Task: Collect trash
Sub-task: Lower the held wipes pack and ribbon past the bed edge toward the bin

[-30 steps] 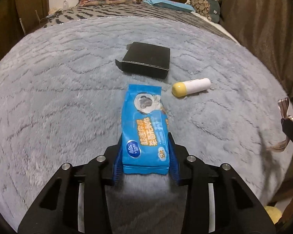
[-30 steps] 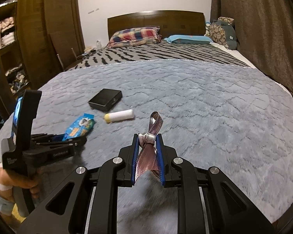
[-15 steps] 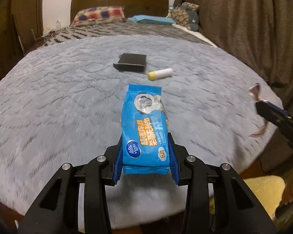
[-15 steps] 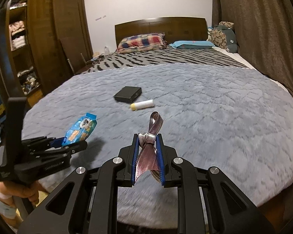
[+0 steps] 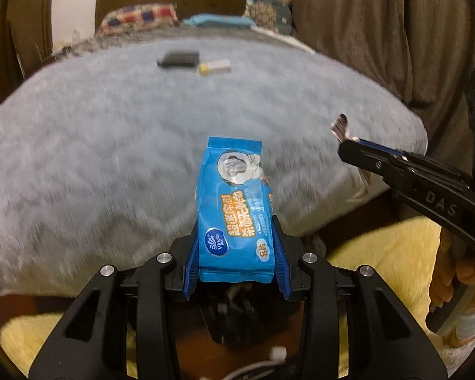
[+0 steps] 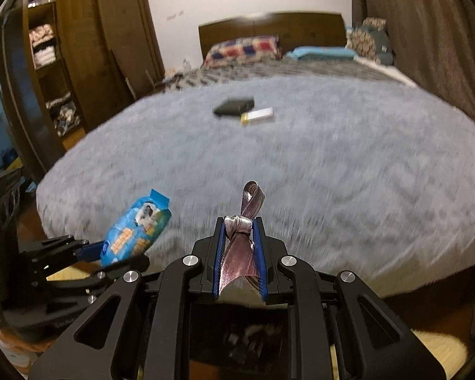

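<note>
My left gripper (image 5: 236,250) is shut on a blue wet-wipe packet (image 5: 235,209), whose far end sticks out past the blue pads over the foot of the bed. My right gripper (image 6: 239,247) is shut on a knotted silvery-pink ribbon (image 6: 240,253), with a loop of it curling up above the fingers. Each gripper shows in the other's view: the right gripper (image 5: 351,145) at the right with the ribbon (image 5: 340,126), the left gripper (image 6: 95,250) at the lower left with the packet (image 6: 136,231). Far up the grey blanket lie a black box (image 5: 179,58) (image 6: 234,106) and a white tube with a yellow cap (image 5: 214,66) (image 6: 257,115).
The grey fluffy blanket (image 6: 332,164) covers the bed, with pillows (image 6: 242,50) and a wooden headboard at the far end. A brown curtain (image 5: 380,31) hangs on the right, a wooden wardrobe (image 6: 88,47) stands on the left. A yellow rug (image 5: 389,253) lies on the floor below the grippers.
Both grippers have drawn back from the bed with their loads, from above the blanket to past its foot edge. The box and tube now look much farther away; floor and yellow rug have come into view.
</note>
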Demonstrator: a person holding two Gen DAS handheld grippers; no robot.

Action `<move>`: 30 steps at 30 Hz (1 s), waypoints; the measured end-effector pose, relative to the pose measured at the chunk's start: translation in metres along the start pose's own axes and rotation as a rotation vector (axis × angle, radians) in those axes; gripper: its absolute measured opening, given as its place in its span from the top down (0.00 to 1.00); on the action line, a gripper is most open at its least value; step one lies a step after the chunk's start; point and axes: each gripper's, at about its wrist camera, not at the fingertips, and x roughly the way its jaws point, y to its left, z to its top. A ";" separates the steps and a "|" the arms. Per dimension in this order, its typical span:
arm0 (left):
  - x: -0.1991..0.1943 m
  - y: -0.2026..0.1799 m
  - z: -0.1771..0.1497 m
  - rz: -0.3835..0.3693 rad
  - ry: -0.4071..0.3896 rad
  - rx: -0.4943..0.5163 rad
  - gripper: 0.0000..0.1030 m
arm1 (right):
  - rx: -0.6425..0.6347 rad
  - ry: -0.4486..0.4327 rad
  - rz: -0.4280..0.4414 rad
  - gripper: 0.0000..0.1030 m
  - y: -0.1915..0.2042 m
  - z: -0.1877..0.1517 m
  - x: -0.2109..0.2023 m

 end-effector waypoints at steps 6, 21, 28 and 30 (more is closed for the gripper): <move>0.027 0.005 -0.038 -0.024 0.107 -0.032 0.64 | -0.013 0.105 -0.018 0.82 0.005 -0.038 0.020; 0.102 0.005 -0.090 -0.028 0.315 -0.024 0.64 | 0.018 0.367 -0.034 0.82 -0.006 -0.106 0.089; 0.139 0.016 -0.106 -0.039 0.411 -0.072 0.64 | 0.070 0.477 -0.034 0.82 -0.020 -0.130 0.121; 0.145 0.021 -0.113 -0.043 0.431 -0.082 0.64 | 0.079 0.494 -0.036 0.82 -0.023 -0.133 0.126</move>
